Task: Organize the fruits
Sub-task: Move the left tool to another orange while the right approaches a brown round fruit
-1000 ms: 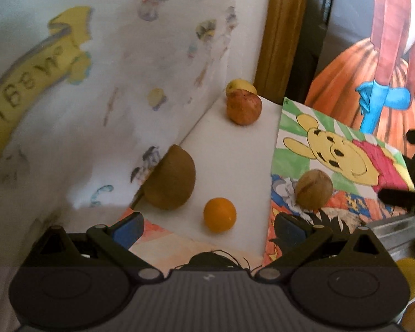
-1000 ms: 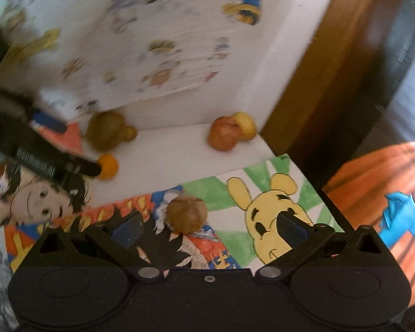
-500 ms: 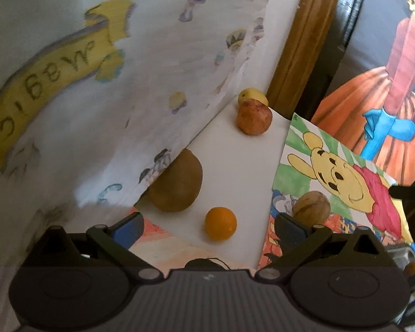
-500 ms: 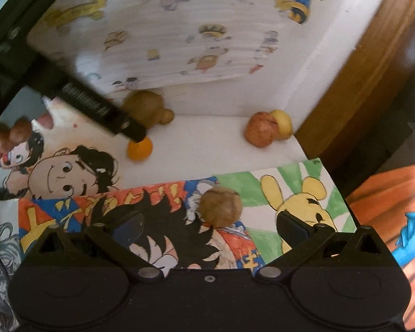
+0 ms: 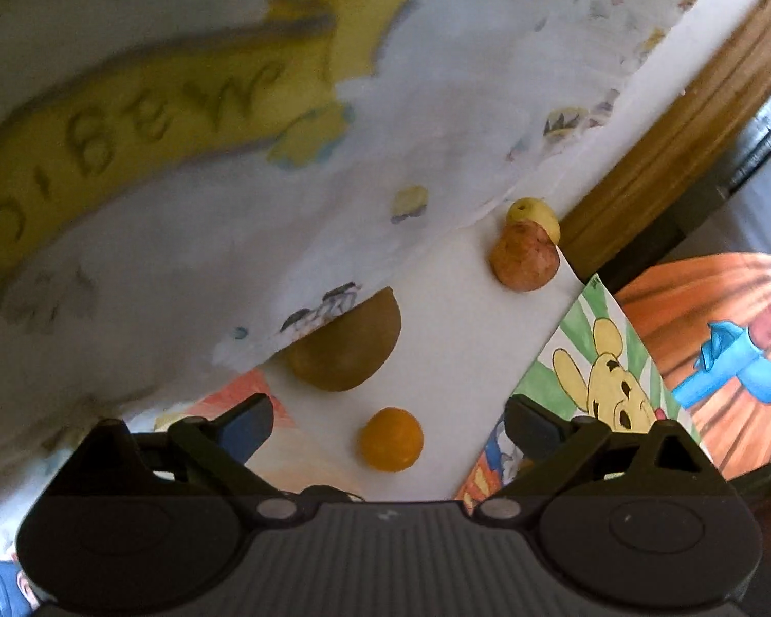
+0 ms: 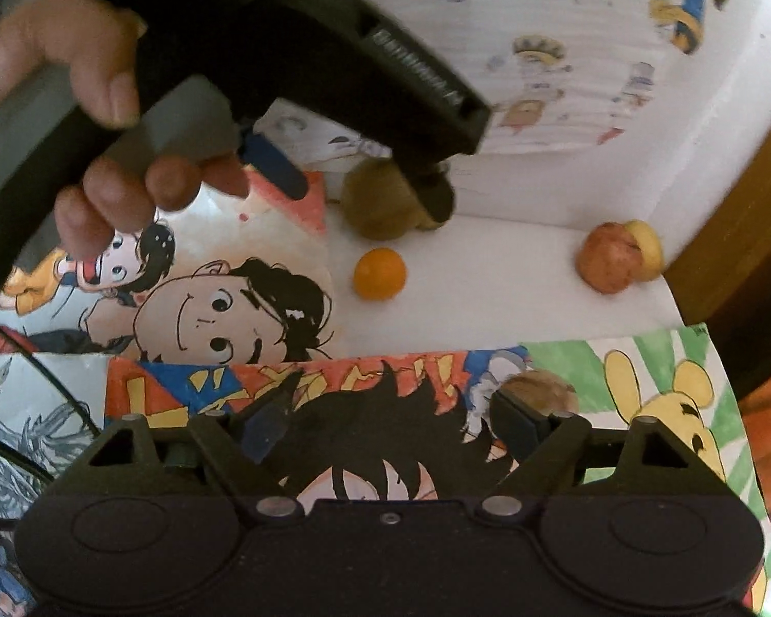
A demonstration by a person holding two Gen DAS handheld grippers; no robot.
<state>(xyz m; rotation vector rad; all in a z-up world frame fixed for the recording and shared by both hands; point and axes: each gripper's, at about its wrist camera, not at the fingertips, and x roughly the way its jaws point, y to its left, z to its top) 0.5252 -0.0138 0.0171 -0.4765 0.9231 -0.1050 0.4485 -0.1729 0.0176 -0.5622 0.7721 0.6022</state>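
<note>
Task looked barely begun: fruits lay loose on the white worktop [image 6: 488,308]. Orange [image 5: 390,439] lower centre of left view, w/ left gripper [image 5: 388,419] fingers spread around it, not touching. Brown fruit [image 5: 347,347] just above; red fruit [image 5: 524,257] & yellow fruit [image 5: 532,211] touching, upper right. Right gripper [image 6: 385,424] fingers spread, empty; walnut-like fruit [image 6: 539,393] beside its right finger.

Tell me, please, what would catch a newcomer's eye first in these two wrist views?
Probably the small orange fruit, bright on the white surface just ahead of the open left gripper. Behind it a large brown fruit lies half tucked under a drawn paper sheet, and a reddish fruit touches a yellow one at the far corner. In the right wrist view, the person's hand looms large at upper left.
</note>
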